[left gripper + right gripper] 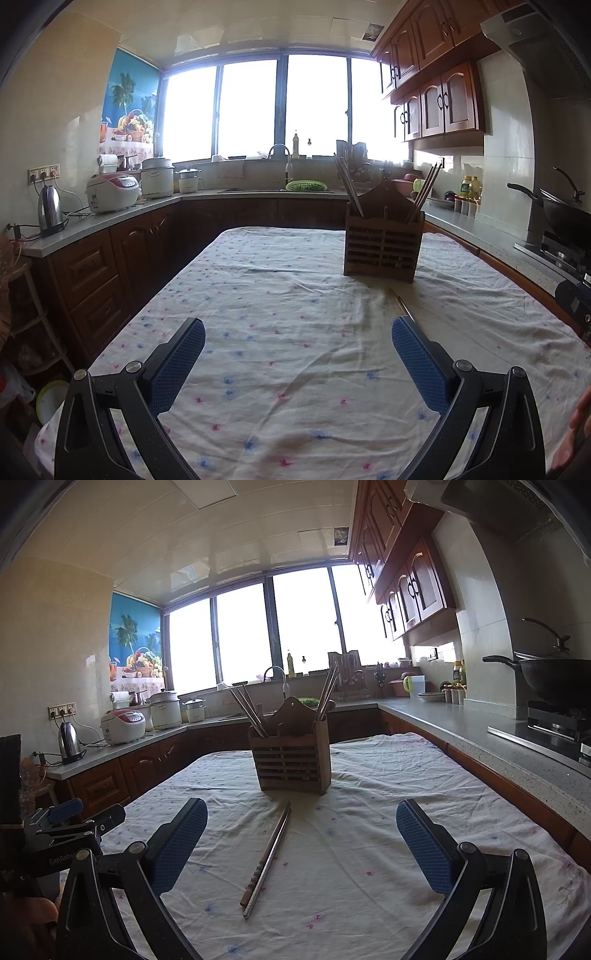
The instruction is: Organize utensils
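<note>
Chopsticks (266, 860): one pair, lying flat on the cloth (351, 867), the two sticks side by side and touching. Long axis runs away from the right camera toward the holder (290, 755), leaning slightly right; far tips near the holder's base but apart from it, near ends toward the camera. In the left view only a short length (400, 304) shows, just beyond the right finger.

Holder: wooden, slatted front, peaked back board, upright on the cloth toward the table's far end. More chopsticks (249, 712) stand in its left compartment, leaning left; others (328, 694) stand in the right, leaning right.

Right gripper (301, 849): jaws spread wide, holding nothing; the chopsticks lie between the blue pads (177, 849), nearer the left pad and touching neither.

Left gripper (298, 369): jaws spread wide, empty, above bare cloth; it appears at the left edge of the right view.

Open room: bare cloth on both sides of the chopsticks and across the table's left half. The table's right edge runs close beside the counter (480, 738).

Surface: white cloth, wrinkled, with small pink and blue flowers.

Room: kitchen, wooden cabinets (436, 74), bright windows (258, 107) behind a sink, a wok (554, 679) on the stove at right, a rice cooker (112, 192) and kettle (50, 210) on the left counter.
</note>
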Motion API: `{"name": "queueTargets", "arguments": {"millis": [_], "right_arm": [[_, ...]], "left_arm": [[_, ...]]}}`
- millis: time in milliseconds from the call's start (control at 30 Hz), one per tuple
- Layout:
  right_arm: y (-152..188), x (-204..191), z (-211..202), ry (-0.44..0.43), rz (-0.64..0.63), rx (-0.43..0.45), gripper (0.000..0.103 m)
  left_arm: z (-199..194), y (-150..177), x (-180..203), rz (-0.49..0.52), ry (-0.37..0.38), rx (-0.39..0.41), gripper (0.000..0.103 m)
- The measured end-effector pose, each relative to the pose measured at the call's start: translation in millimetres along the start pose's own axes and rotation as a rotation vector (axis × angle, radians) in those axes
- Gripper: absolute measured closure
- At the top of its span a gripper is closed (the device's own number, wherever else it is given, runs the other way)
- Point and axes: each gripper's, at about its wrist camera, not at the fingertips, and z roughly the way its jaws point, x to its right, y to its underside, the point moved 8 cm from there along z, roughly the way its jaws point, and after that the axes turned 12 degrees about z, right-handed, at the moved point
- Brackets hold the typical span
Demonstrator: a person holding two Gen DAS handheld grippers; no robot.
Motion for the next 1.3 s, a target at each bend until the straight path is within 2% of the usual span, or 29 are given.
{"name": "queueTargets", "arguments": {"millis": [1300], "right_arm": [[-2.6, -1.8, 3.5, -0.013, 0.008, 0.006, 0.000]], "left_arm": [[-3.6, -3.4, 9.7, 0.012, 0.003, -0.001, 0.001]]}}
